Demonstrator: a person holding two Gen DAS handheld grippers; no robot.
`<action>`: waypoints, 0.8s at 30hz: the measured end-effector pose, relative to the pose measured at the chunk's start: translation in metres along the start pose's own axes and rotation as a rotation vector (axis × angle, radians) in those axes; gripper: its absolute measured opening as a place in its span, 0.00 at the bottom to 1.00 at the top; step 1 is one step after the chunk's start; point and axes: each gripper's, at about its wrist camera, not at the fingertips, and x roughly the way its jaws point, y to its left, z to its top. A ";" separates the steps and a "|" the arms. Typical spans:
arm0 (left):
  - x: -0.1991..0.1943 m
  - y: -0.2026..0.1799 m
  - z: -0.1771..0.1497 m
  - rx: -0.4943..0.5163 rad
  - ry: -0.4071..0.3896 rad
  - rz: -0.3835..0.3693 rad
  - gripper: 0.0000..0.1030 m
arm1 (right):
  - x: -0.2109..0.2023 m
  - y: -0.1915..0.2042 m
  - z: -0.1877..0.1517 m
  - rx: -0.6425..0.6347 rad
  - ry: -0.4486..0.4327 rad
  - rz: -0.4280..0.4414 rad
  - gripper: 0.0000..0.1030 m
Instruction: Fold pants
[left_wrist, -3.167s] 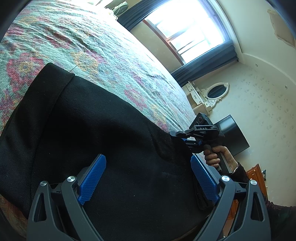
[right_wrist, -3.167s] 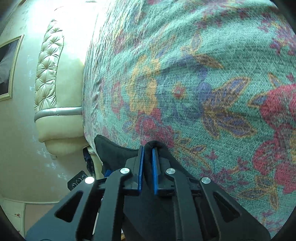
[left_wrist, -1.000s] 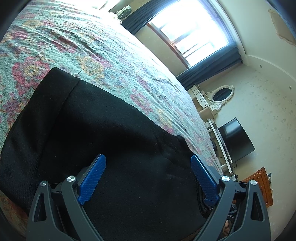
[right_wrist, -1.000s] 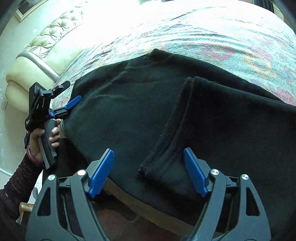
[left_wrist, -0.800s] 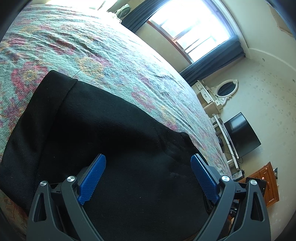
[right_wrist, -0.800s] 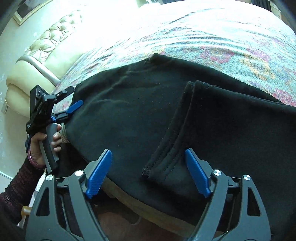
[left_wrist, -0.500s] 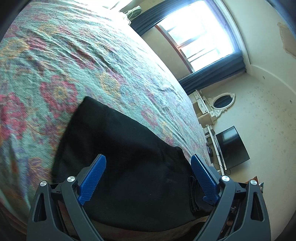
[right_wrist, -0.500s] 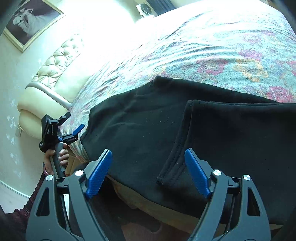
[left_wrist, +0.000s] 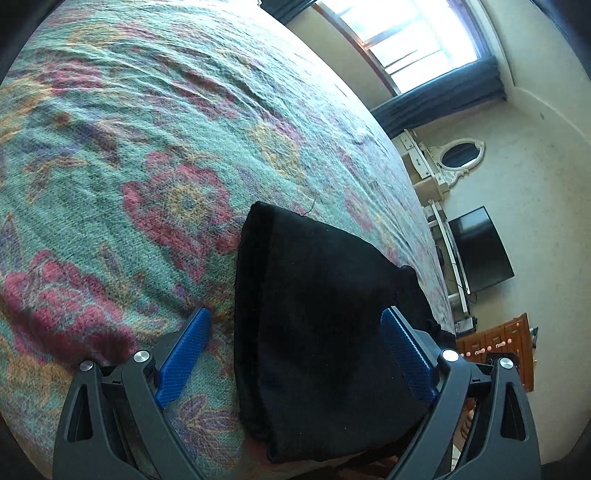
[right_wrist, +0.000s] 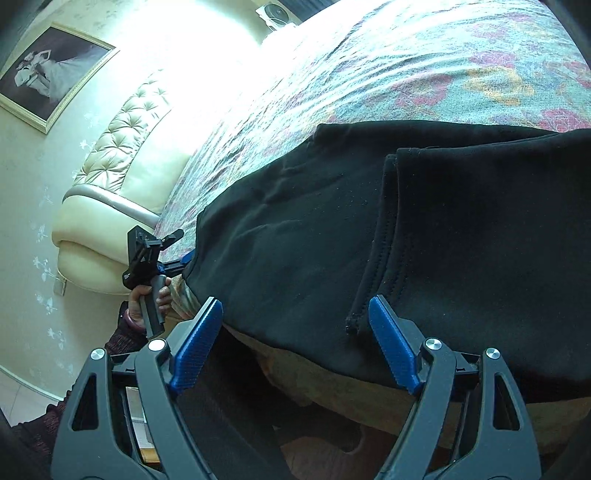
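Note:
The black pants lie folded on the flowered bedspread near the bed's front edge. In the right wrist view the pants show a doubled layer with a stitched hem edge on top. My left gripper is open and empty, its blue pads straddling the left end of the pants just above them. My right gripper is open and empty, over the front edge of the pants beside the hem. The left gripper also shows in the right wrist view, at the pants' left end.
A padded cream headboard stands at the bed's left end. A framed picture hangs on the wall. A window with dark curtains, a mirror, a television and a wooden cabinet lie beyond the bed.
Both grippers have drawn back from the pants. The left view has swung left, so more bedspread shows. The right gripper, shut on the pants 3.2 s ago, is open.

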 end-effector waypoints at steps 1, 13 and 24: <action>0.003 -0.003 0.000 -0.002 0.017 -0.042 0.89 | 0.000 0.001 -0.001 0.007 0.001 0.012 0.79; 0.029 -0.020 -0.007 0.020 0.095 -0.073 0.89 | 0.002 0.001 -0.011 0.060 0.013 0.066 0.79; 0.032 -0.044 -0.002 0.000 0.115 0.008 0.27 | -0.012 -0.011 -0.019 0.100 -0.024 0.070 0.79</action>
